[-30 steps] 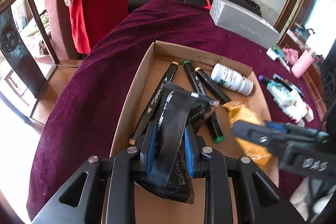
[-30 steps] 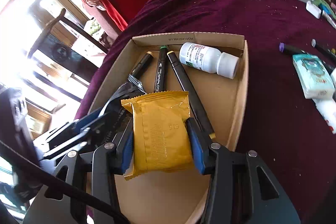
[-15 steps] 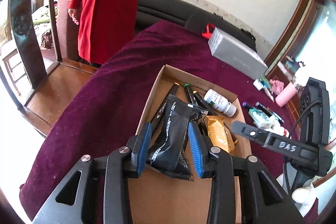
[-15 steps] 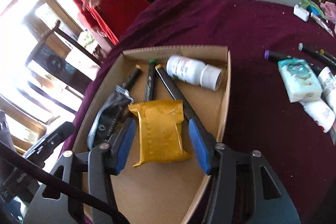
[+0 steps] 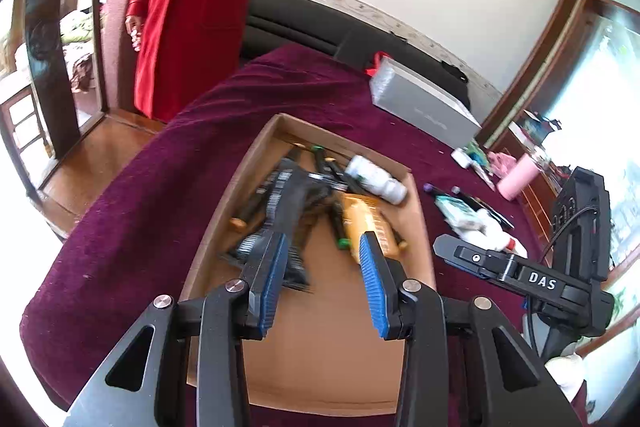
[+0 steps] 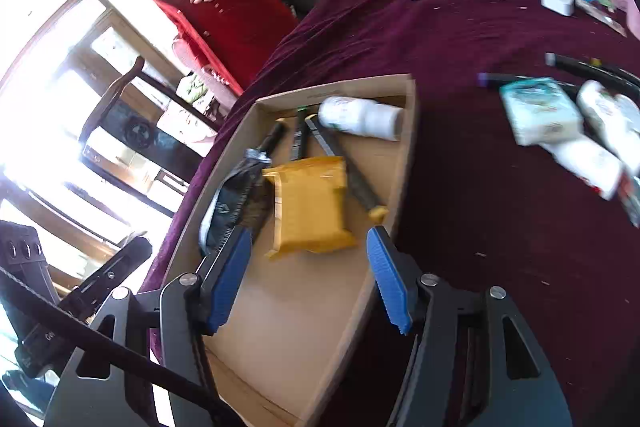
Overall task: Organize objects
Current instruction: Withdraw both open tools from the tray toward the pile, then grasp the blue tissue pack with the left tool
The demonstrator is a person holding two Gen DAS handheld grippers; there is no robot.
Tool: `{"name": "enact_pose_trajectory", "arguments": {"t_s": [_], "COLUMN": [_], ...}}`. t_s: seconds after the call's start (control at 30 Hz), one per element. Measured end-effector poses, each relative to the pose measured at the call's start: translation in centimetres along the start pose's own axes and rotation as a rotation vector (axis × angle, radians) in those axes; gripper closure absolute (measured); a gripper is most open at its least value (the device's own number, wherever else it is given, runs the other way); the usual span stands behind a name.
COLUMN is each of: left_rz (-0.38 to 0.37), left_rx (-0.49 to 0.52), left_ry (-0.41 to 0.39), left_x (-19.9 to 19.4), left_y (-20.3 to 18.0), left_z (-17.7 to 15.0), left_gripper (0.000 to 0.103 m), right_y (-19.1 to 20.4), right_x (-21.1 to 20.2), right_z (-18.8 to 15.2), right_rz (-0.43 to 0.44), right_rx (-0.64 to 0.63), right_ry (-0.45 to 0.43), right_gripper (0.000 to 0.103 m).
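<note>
My left gripper (image 5: 324, 283) hangs spread and empty over the cardboard box (image 6: 404, 163), the black foil packet (image 6: 228, 199) just ahead beside the markers (image 6: 340, 167). My right gripper (image 6: 310, 277), jaws equally wide, frames the yellow packet (image 6: 310, 205) lying lengthwise away from it. Loose tissue packs (image 6: 540, 111) and pens wait well off to the right on the maroon desk (image 6: 480, 227), nearer my right gripper
</note>
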State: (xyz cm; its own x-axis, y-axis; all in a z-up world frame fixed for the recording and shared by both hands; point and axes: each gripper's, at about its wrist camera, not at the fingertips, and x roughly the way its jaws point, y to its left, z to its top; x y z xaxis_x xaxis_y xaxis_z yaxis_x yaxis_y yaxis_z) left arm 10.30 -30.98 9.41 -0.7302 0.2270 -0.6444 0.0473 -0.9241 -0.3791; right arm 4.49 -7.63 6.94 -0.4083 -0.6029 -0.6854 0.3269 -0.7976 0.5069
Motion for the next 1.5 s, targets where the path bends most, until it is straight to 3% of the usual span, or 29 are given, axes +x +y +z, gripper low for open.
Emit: {"name": "enact_pose_trajectory", "arguments": {"t_s": [0.43, 0.67, 0.73, 0.77, 0.8, 1.07, 1.2, 1.3, 1.4, 1.5], "left_rz": [-0.086, -0.091, -0.086, -0.078, -0.073, -0.076, -0.071, -0.02, 0.028, 0.029], "left_rx": [0.153, 0.174, 0.201, 0.211, 0.211, 0.237, 0.221, 0.213, 0.238, 0.255], "left_ry": [0.086, 0.1, 0.099, 0.103, 0.114, 0.168, 0.191, 0.183, 0.194, 0.204], "left_x": [1.6, 1.3, 1.4, 1.6, 1.9, 3.7, 4.4, 5.7, 8.3, 11.2], "left_y": [-8.9, -11.2, -11.9, -12.2, -12.3, -14.6, -15.5, -16.8, -18.6, -20.4], "left_z": [-2.7, -3.2, -3.5, -3.6, -3.7, -4.4, -4.1, -3.1, -2.2, -1.6], "left_gripper": [0.071, 0.071, 0.071, 0.071, 0.071, 0.071, 0.071, 0.071, 0.071, 0.071], "right_y": [-9.5, -10.3, -9.6, -9.4, -9.3, -13.2, -16.1, -18.0, -20.7, -22.8], "right_x": [-6.6, -9.9, -11.4, -12.0, -12.5, -12.1, -13.6, -15.0, -15.9, -15.8], "right_z": [-1.5, 0.7, 1.4, 1.5, 1.6, 1.3, 3.6, 4.7, 4.6, 4.3], "right_rz": [-0.083, -0.013, -0.011, -0.026, -0.069, -0.122, -0.266, -0.375, -0.342, -0.315], "right_rx": [0.155, 0.189, 0.15, 0.128, 0.106, 0.151, 0.116, 0.103, 0.178, 0.227], "right_ry": [-0.114, -0.181, -0.227, -0.249, -0.278, -0.275, -0.365, -0.463, -0.502, -0.468], "right_gripper": [0.041, 0.041, 0.035, 0.023, 0.021, 0.021, 0.021, 0.021, 0.021, 0.021]}}
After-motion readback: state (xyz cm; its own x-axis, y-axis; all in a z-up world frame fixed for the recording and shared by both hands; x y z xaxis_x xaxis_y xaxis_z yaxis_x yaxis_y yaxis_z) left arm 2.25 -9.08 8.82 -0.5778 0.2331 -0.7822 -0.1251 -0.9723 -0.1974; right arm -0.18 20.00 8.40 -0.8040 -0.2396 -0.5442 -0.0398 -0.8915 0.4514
